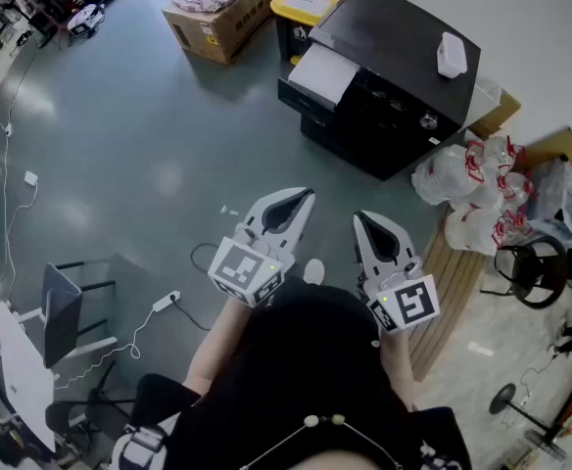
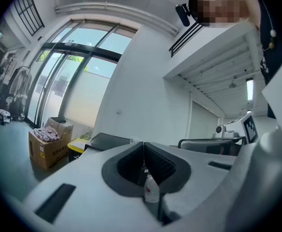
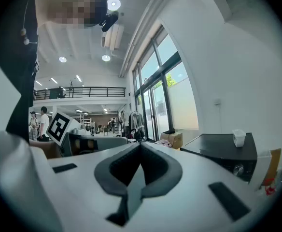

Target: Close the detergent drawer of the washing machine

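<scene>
Grey floor [image 1: 139, 155], workshop. Washer [image 1: 404, 47] stood well ahead of me, drawer [image 1: 323, 71] apparently pulled out. Left gripper [image 1: 299, 200] and right gripper [image 1: 364, 221]: both closed, empty. Risk I noted: closed tips glancing off the drawer, leaving it ajar.

A cardboard box [image 1: 217, 13] of pinkish clothes sits on the grey floor [image 1: 119, 145], near a yellow-lidded bin [image 1: 306, 3]. White plastic bags [image 1: 472, 189] with red handles are heaped at the right, beside a black chair [image 1: 533, 270]. A white power strip [image 1: 166, 302] lies lower left, cable trailing.
</scene>
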Demonstrator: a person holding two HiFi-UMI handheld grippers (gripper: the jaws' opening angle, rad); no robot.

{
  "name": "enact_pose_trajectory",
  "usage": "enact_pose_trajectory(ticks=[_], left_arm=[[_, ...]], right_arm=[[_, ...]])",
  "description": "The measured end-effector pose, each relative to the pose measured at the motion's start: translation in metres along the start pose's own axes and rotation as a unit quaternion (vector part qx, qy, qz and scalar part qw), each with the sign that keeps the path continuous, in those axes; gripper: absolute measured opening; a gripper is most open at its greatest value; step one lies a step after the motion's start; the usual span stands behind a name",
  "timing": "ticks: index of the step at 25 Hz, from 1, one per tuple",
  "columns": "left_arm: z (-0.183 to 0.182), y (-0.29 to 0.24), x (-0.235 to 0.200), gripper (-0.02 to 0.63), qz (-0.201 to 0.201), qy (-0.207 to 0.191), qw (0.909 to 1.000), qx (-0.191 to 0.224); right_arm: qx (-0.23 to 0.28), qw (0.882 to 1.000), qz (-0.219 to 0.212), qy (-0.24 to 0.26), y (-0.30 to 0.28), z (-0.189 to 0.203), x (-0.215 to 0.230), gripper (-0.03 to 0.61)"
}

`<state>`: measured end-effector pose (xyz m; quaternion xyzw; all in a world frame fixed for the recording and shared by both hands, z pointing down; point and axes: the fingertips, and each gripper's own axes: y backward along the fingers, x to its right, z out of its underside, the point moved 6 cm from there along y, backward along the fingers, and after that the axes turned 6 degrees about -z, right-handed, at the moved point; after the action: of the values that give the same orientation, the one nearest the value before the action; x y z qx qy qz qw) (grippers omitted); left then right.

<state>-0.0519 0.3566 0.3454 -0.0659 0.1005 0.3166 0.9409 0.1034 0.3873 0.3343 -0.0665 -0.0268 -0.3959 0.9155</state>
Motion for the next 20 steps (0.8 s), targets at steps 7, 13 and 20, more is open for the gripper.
enact_pose_trajectory(ticks=[7,13,20], left_arm=[[0.005,0.0,-0.003,0.006,-0.006,0.006,0.9999,-0.007],[0.006,0.004,-0.008,0.006,-0.011,0.009,0.9999,-0.008],[-0.002,0.008,-0.013,0.006,-0.015,-0.02,0.9989,0.039]], right_arm=[[-0.006,1.0,0.001,-0.007,0.0,0.004,0.003,0.003],[-0.011,1.0,-0.003,-0.008,-0.005,0.006,-0.002,0.003],[-0.002,1.0,-0.017,-0.012,-0.009,0.008,-0.003,0.005]])
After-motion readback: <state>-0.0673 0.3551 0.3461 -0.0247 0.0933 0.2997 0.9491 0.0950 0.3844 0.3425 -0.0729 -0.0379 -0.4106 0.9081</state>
